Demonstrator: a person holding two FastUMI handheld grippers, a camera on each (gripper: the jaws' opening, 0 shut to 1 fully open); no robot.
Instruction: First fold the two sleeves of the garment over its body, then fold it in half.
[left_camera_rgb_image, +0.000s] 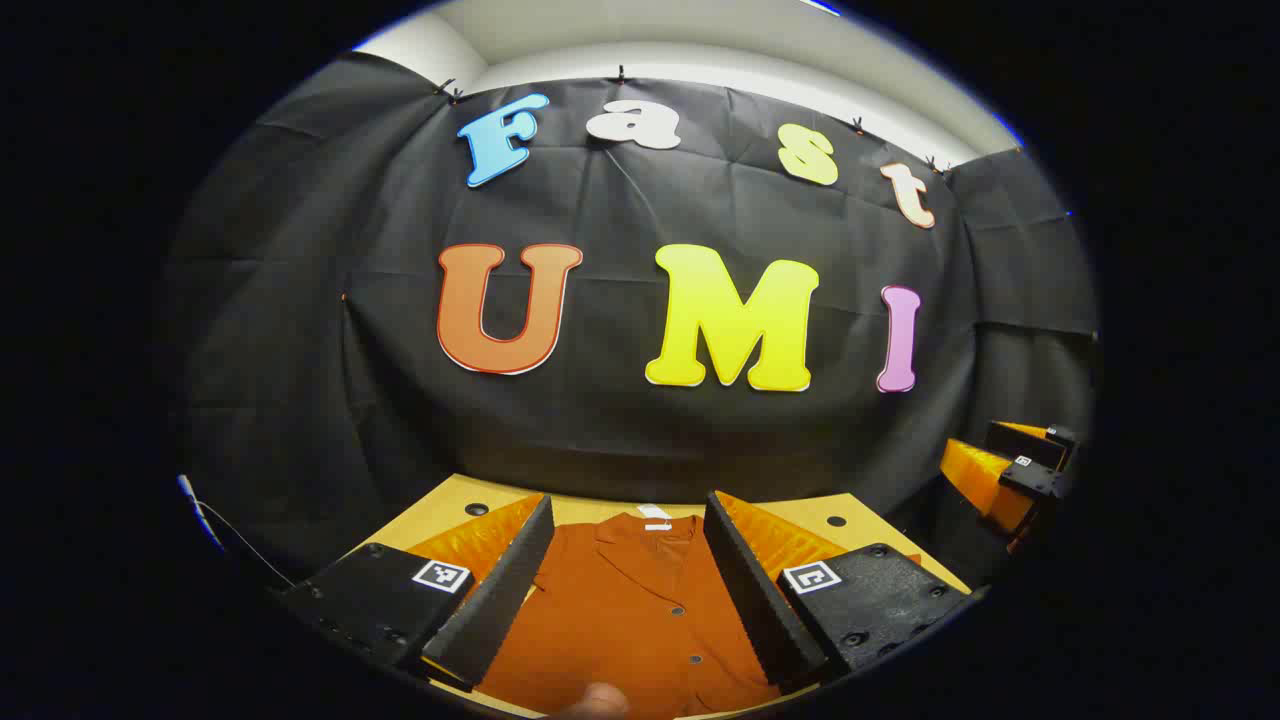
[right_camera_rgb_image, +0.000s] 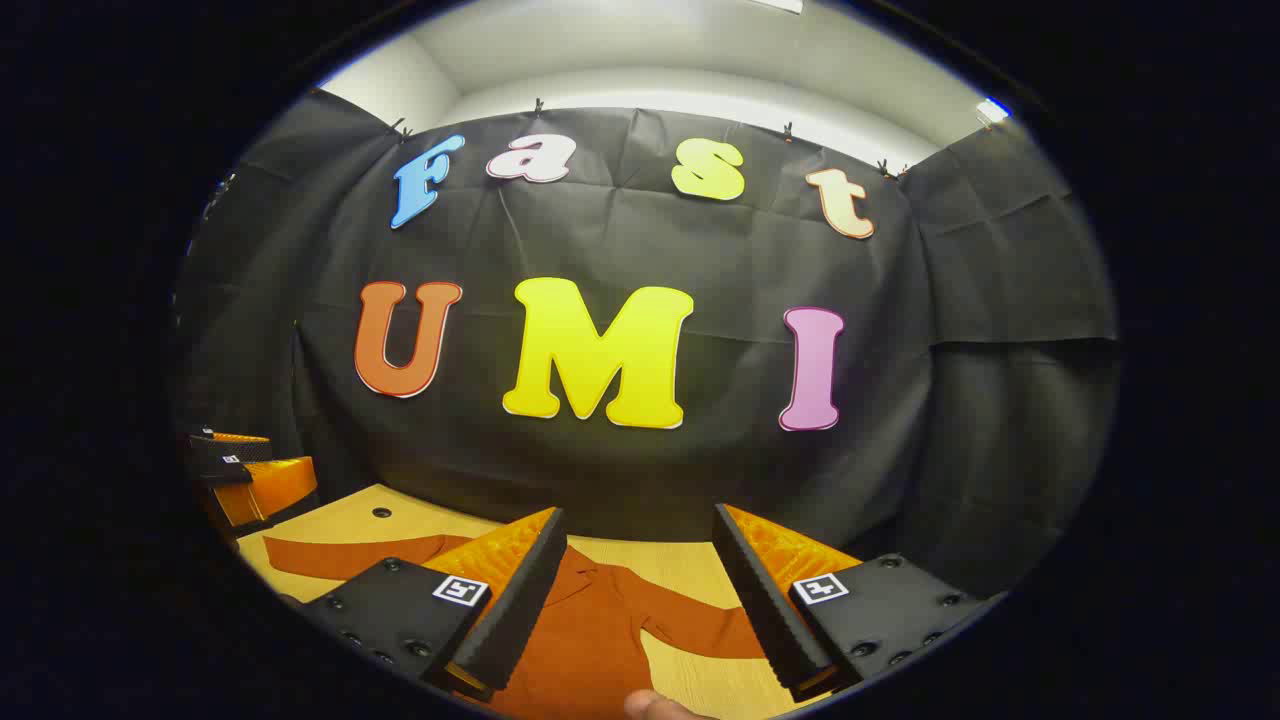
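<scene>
- Rust-orange shirt lying flat on the light wooden table, collar end toward the black cloth wall, front side up with buttons down the middle.
- Small white tag sitting right at the shirt's collar.
- Left gripper hovering above the shirt's chest, fingers spread wide, nothing between them, not touching the fabric as far as can be told.
- Right gripper also spread wide and empty, up above the shirt near the collar and shoulder.
- Both sleeves still stretched straight out from the shirt's body in the right gripper view: one sleeve running off toward the other gripper, the other sleeve lying between the right gripper's fingers. No fold made yet.
- From the left gripper view, right gripper off to the side of the shirt, near the wall; from the right gripper view, left gripper just past the far sleeve's end.
- Bit of a fingertip poking in at the bottom edge, nearer than the shirt.
</scene>
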